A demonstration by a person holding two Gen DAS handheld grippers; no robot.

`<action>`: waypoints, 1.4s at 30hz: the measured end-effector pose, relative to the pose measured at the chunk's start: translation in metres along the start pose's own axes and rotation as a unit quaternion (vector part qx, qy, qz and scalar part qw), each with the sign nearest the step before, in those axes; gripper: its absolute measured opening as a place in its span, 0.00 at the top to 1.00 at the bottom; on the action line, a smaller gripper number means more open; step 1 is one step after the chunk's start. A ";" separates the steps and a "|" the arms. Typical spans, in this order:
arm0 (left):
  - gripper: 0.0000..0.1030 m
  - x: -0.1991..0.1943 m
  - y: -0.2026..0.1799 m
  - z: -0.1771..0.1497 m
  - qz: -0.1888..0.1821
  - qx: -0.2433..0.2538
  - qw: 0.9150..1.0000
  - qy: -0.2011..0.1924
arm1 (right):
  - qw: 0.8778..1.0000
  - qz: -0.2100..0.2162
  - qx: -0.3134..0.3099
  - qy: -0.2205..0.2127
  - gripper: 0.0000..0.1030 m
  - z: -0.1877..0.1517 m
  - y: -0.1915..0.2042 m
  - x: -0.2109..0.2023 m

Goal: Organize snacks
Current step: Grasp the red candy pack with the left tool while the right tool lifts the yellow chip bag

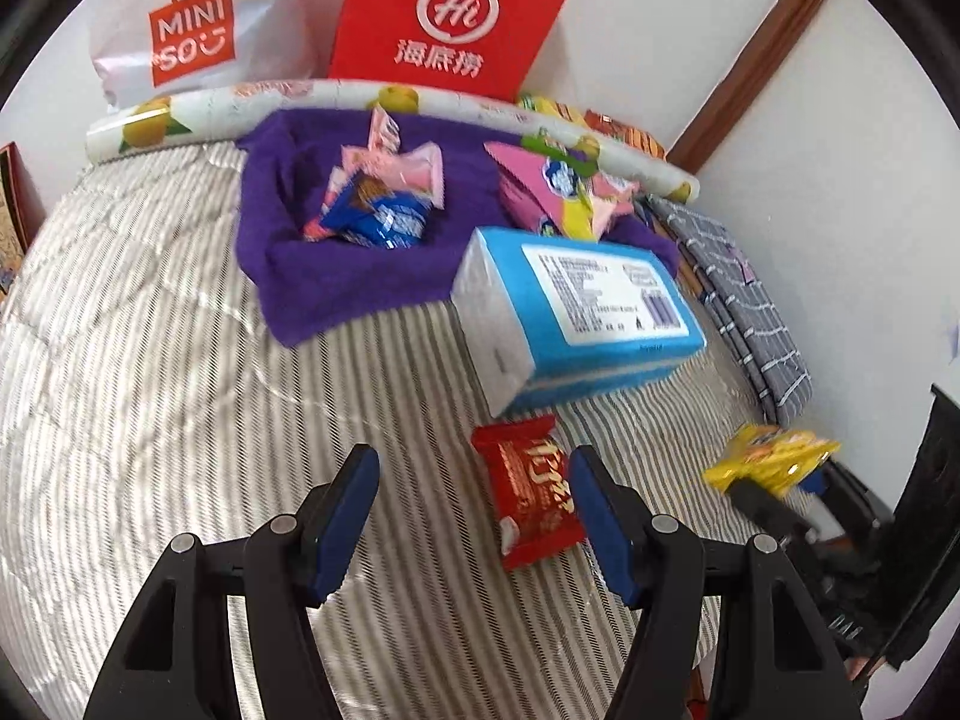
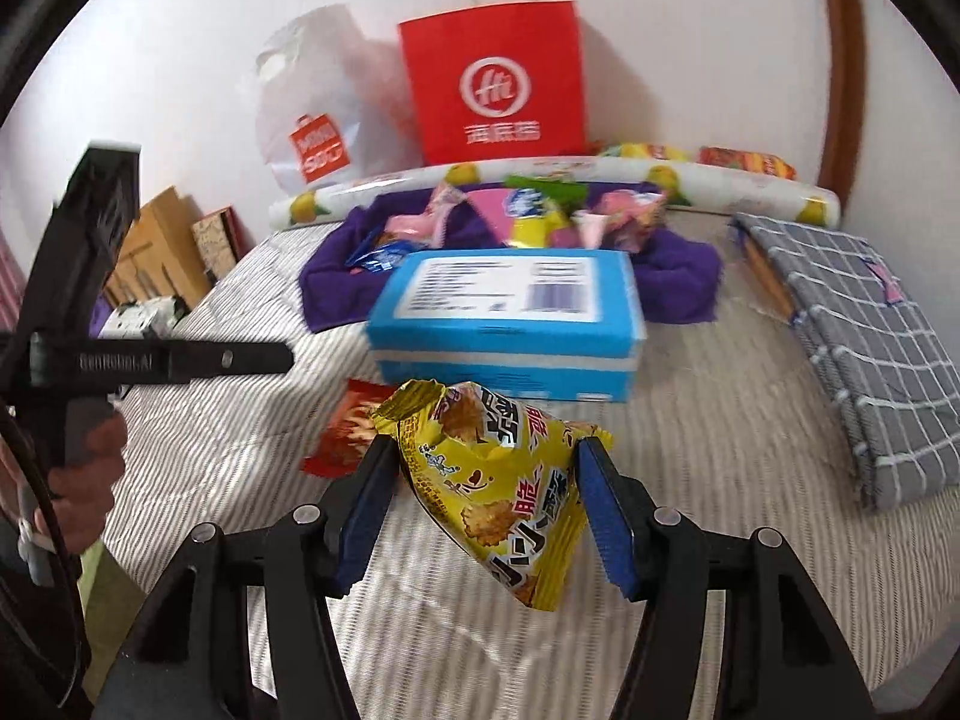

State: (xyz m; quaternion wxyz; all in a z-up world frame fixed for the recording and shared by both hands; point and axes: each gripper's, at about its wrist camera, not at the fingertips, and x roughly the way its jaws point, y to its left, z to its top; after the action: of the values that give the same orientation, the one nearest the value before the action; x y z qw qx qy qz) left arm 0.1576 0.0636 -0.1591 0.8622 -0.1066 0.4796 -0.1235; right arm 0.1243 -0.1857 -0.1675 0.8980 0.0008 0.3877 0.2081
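My right gripper (image 2: 486,498) is clamped on one yellow snack packet (image 2: 504,480); both blue pads press its crumpled sides and the packet hangs clear above the striped quilt (image 2: 690,468). The packet is printed with biscuit pictures and bold characters, and its top edge is torn or folded. My left gripper (image 1: 474,516) stands open with nothing between the pads; one red snack packet (image 1: 528,498) lies flat on the quilt just inside the right-hand pad, and I cannot tell whether the pad touches it. In the left wrist view the yellow packet appears at the right, carried by the other gripper. Beyond both grippers lies one blue tissue pack (image 2: 507,324), label upward, its far end resting against the purple towel (image 1: 336,276). The towel holds two clusters: pink and blue wrappers (image 1: 378,204) to the left, pink and yellow wrappers (image 1: 558,192) to the right; individual counts are not readable. One lemon-print roll (image 2: 720,180) borders the towel's far edge, with further packets behind it. Two bags stand against the wall: one red paper bag (image 2: 492,84) and one white plastic bag (image 2: 312,120). One grey checked folded cloth (image 2: 864,330) occupies the right side. Open quilt surface lies to the left of the tissue pack and between the tissue pack and the folded cloth.
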 end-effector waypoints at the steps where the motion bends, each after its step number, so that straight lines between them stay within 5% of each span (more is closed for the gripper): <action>1: 0.38 0.006 -0.003 -0.003 0.000 0.000 1.000 0.006 | 1.000 -0.002 0.004 -0.001 0.42 -0.001 -0.004 -0.001; 11: 0.38 0.050 -0.036 -0.012 -0.005 -0.008 0.999 0.045 | 0.999 -0.025 0.039 -0.007 0.42 -0.011 -0.061 -0.012; 16: 0.39 0.060 -0.056 -0.016 0.036 0.012 0.999 0.026 | 0.998 -0.027 0.055 -0.006 0.42 -0.019 -0.082 -0.014; 19: 0.44 0.061 -0.060 -0.018 0.055 0.018 0.998 0.016 | 0.998 -0.027 0.061 -0.005 0.42 -0.025 -0.091 -0.015; 22: 0.60 0.061 -0.062 -0.019 0.085 0.029 0.996 0.010 | 0.997 -0.027 0.068 -0.004 0.42 -0.029 -0.095 -0.014; 42: 0.61 0.008 -0.055 -0.028 0.019 0.018 1.000 -0.017 | 0.997 -0.042 0.063 -0.011 0.42 -0.028 -0.065 -0.048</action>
State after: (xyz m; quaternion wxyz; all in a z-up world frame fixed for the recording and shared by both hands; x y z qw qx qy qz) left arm 0.1317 0.0074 -0.1639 0.8739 -0.0845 0.4649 -0.1141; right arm 0.0998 -0.2671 -0.1644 0.9083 0.0428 0.3902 0.1450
